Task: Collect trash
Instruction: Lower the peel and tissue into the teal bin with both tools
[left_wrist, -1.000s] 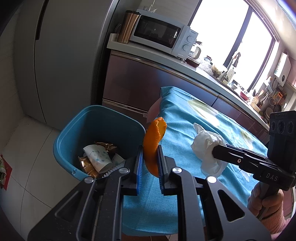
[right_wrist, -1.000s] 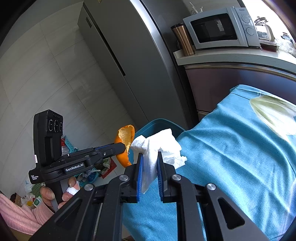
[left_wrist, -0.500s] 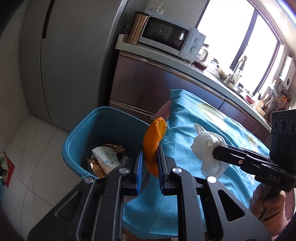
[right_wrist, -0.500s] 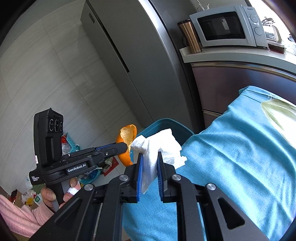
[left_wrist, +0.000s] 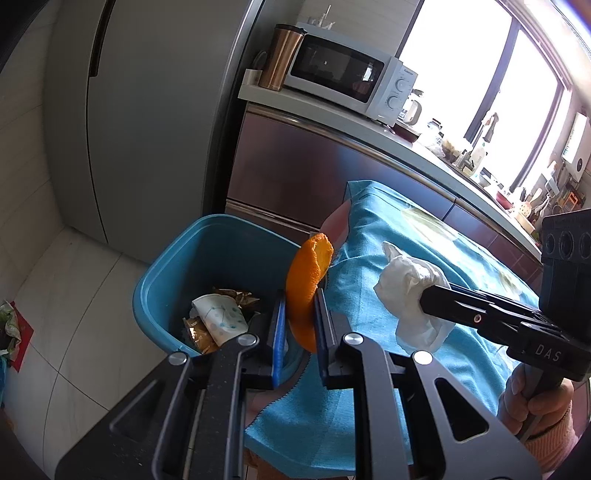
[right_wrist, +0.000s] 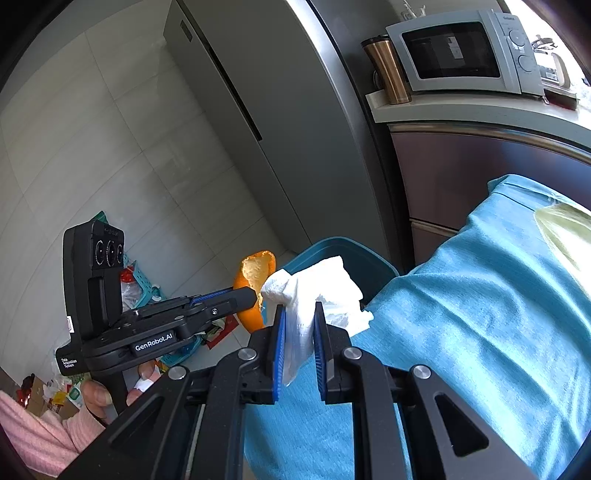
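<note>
The orange peel (left_wrist: 308, 291) sits pinched in the left gripper (left_wrist: 300, 325), its jaws closed on it at the rim of the blue bin (left_wrist: 162, 280). The right gripper (right_wrist: 298, 345) clamps a crumpled tissue (right_wrist: 314, 295) over the cloth-covered surface (right_wrist: 480, 314). Each piece is best carried fully over the bin's mouth before the jaws open.

blue bin (left_wrist: 221, 236) mouth open from above, table edge (left_wrist: 332, 280) crowding its right rim, fridge (left_wrist: 147, 110) behind
</note>
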